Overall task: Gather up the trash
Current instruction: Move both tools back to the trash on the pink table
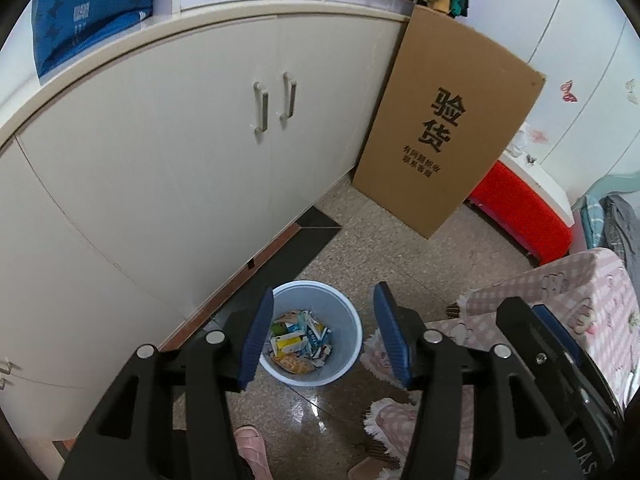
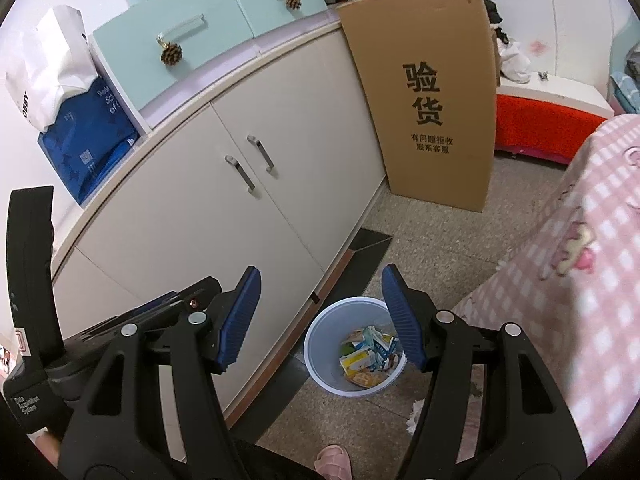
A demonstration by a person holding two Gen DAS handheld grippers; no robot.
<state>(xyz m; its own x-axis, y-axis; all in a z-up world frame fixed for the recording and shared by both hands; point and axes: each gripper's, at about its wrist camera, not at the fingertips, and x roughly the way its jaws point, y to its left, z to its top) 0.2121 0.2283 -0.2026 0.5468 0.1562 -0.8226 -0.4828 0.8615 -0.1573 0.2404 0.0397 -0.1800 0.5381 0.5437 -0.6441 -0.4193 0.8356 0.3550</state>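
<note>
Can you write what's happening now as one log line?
left gripper: open, empty | right gripper: open, empty | bin: on floor, holds trash

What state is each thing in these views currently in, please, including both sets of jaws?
Left gripper: jaws open, empty.
Right gripper: jaws open, empty.
Trash bin: upright on the floor, no lid, partly filled with packaging.
Cabinet doors: shut.
Teal drawers: shut.
Cardboard box: flattened, leaning against the cabinet end.

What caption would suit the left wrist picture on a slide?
Open left hand-held gripper above a pale blue plastic wastebasket holding crumpled paper packaging, beside white cabinets.
</note>
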